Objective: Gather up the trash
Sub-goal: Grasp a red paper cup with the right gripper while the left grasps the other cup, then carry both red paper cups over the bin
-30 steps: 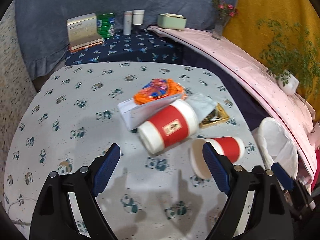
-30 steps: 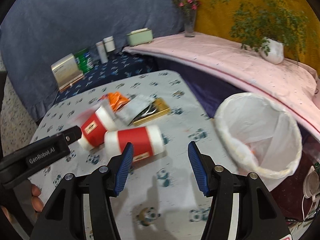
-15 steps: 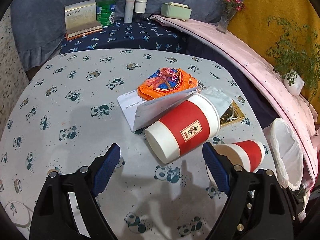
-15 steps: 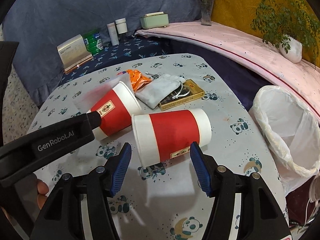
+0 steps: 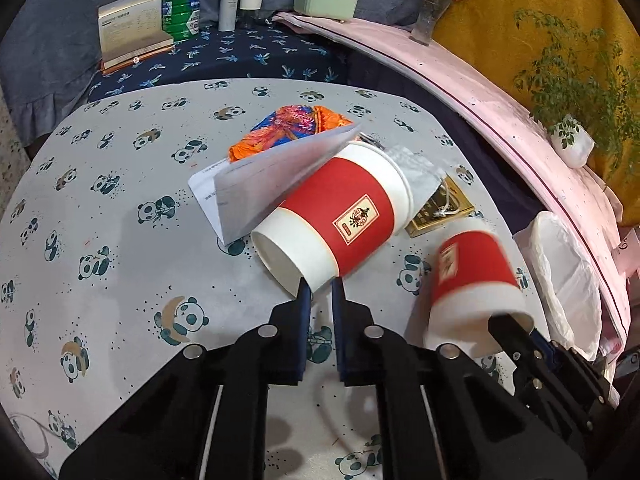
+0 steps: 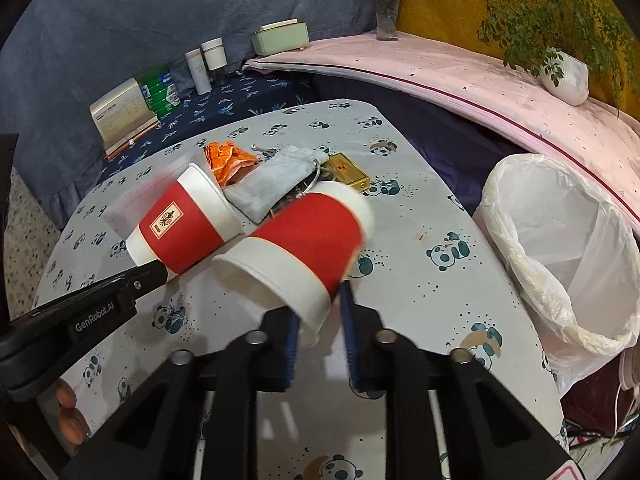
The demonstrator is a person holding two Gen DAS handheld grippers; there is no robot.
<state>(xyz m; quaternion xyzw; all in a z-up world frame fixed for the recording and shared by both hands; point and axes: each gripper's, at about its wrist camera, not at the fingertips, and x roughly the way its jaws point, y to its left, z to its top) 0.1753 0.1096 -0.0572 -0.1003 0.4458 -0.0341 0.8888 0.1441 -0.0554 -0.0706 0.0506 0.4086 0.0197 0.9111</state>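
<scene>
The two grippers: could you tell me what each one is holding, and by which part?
Left gripper pinches the rim of one red paper cup; right gripper pinches the rim of the other red cup.

Cups [image 5: 336, 216] left of bin [image 5: 568, 280].

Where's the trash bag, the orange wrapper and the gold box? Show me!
trash bag [image 6: 560, 240]: right wrist view, on its white inner wall.
orange wrapper [image 5: 296, 126]: left wrist view, on its crinkled top.
gold box [image 6: 348, 170]: right wrist view, on its shiny lid.
</scene>
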